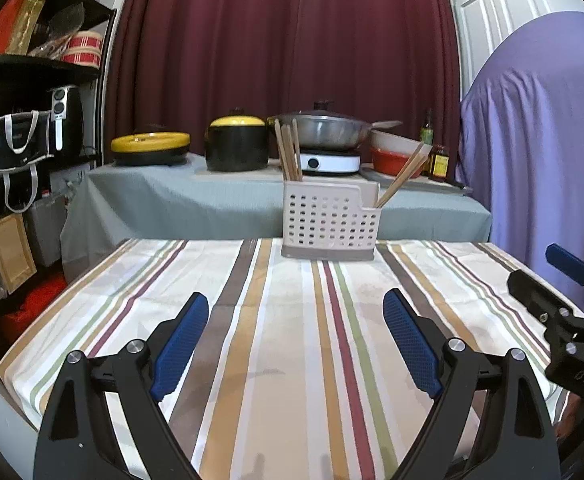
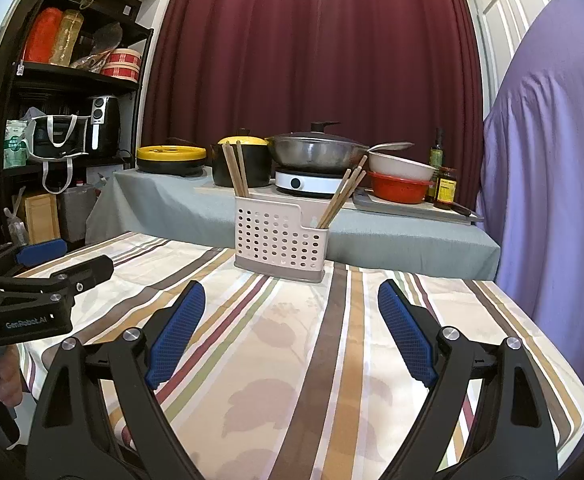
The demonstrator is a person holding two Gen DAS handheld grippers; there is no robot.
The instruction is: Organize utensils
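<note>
A beige perforated utensil holder (image 1: 329,222) (image 2: 280,239) stands at the far edge of the striped tablecloth (image 1: 283,344) (image 2: 312,360). Wooden chopsticks stand in its left compartment (image 1: 288,152) (image 2: 236,168), and more chopsticks lean right out of the lower right compartment (image 1: 402,174) (image 2: 342,194). My left gripper (image 1: 296,304) (image 2: 61,256) is open over the cloth, well short of the holder, nothing between its blue pads. My right gripper (image 2: 292,296) (image 1: 548,268) is open too, empty, beside the left one.
Behind the table a grey-covered counter (image 1: 211,196) carries a yellow-lidded black pot (image 1: 236,142), a flat yellow-lidded pan (image 1: 150,148), a wok on an induction hob (image 1: 324,130), red and white bowls (image 2: 400,178) and bottles (image 2: 444,186). A shelf unit (image 1: 31,120) stands left, a purple cover (image 1: 540,140) right.
</note>
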